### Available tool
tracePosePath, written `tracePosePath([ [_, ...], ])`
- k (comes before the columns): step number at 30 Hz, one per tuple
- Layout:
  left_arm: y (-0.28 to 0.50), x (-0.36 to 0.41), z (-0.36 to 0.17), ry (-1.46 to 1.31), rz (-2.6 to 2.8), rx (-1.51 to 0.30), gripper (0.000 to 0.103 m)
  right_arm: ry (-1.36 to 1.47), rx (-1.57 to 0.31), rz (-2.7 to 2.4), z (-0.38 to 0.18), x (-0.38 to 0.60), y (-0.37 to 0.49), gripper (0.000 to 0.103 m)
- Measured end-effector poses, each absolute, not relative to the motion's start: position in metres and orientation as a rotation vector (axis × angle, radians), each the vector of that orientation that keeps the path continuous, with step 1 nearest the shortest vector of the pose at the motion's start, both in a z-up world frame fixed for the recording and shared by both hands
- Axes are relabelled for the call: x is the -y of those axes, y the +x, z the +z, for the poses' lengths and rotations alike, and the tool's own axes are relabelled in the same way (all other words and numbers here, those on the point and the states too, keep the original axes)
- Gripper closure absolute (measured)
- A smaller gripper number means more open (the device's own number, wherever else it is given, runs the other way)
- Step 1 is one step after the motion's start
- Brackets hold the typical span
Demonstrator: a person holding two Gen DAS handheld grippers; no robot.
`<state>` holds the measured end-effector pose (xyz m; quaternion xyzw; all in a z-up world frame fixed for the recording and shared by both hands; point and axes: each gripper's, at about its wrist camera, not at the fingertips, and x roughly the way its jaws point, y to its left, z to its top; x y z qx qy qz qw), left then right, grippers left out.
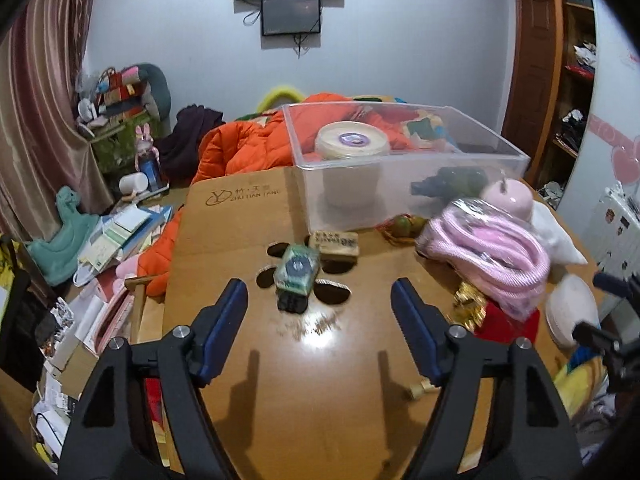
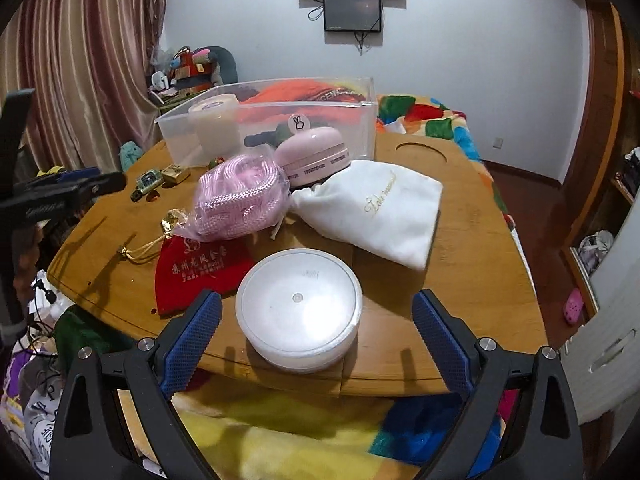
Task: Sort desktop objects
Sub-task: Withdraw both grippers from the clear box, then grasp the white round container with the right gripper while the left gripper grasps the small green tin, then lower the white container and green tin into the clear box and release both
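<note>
My left gripper hangs open over the wooden table. Just beyond its fingertips lies a small green box on a dark base, with a tan box behind it. Open too is my right gripper, with a round white case lying between its fingers; the blue pads stand clear of it on both sides. Behind the case lie a red pouch, a bagged pink cord, a white pouch and a pink round device. The clear bin holds a white roll.
The case sits at the table's near edge, above a colourful blanket. Cut-out holes pierce the tabletop around the green box. An orange jacket lies behind the bin. Piled papers and boxes crowd the floor on the left.
</note>
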<state>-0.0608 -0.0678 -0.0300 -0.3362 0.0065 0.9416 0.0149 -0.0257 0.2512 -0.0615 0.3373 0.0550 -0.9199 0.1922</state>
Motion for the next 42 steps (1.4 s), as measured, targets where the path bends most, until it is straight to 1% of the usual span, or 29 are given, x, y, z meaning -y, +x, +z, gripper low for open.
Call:
tracePosePath([
  [1,-0.068,0.070,-0.031,-1.067,2.929,-0.013,0.031,0.953,-0.155,-2.577,-0.063,-0.251,-0.027,0.009],
  [2,-0.077,0.073,-0.033,-1.102,2.930,-0.008,0.037,0.963,-0.149,-2.566,-0.064,-0.251,-0.029,0.012],
  [4,-0.088,0.077,-0.036,-1.148,2.915,0.000,0.046,0.989,-0.142,-2.547,-0.069,-0.250,-0.032,0.017],
  [6,-0.100,0.079,-0.039,-1.189,2.911,0.007,0.047,1.013,-0.135,-2.527,-0.073,-0.250,-0.034,0.018],
  [9,-0.107,0.076,-0.044,-1.207,2.911,-0.026,0.049,1.022,-0.117,-2.511,-0.076,-0.250,-0.036,0.024],
  [10,-0.109,0.074,-0.045,-1.209,2.911,-0.041,0.051,1.023,-0.118,-2.510,-0.076,-0.250,-0.037,0.027],
  [12,-0.111,0.070,-0.048,-1.213,2.905,-0.068,0.055,1.024,-0.112,-2.505,-0.076,-0.250,-0.039,0.029],
  [13,-0.112,0.067,-0.049,-1.215,2.902,-0.076,0.059,1.025,-0.104,-2.496,-0.077,-0.250,-0.040,0.032],
  [15,-0.115,0.064,-0.052,-1.232,2.893,-0.085,0.062,1.031,-0.093,-2.476,-0.078,-0.249,-0.042,0.039],
  [19,-0.118,0.064,-0.057,-1.249,2.875,-0.066,0.070,1.027,-0.099,-2.477,-0.078,-0.248,-0.042,0.039],
  [20,-0.117,0.064,-0.056,-1.250,2.879,-0.068,0.076,1.028,-0.098,-2.479,-0.078,-0.248,-0.042,0.039],
  [21,-0.117,0.064,-0.056,-1.244,2.881,-0.072,0.078,1.029,-0.097,-2.482,-0.078,-0.249,-0.042,0.039],
  [30,-0.103,0.058,-0.045,-1.197,2.878,-0.064,0.079,0.999,-0.086,-2.498,-0.070,-0.250,-0.039,0.039],
  [42,-0.069,0.040,-0.010,-1.043,2.914,-0.065,0.079,0.925,-0.045,-2.492,-0.041,-0.255,-0.040,0.039],
])
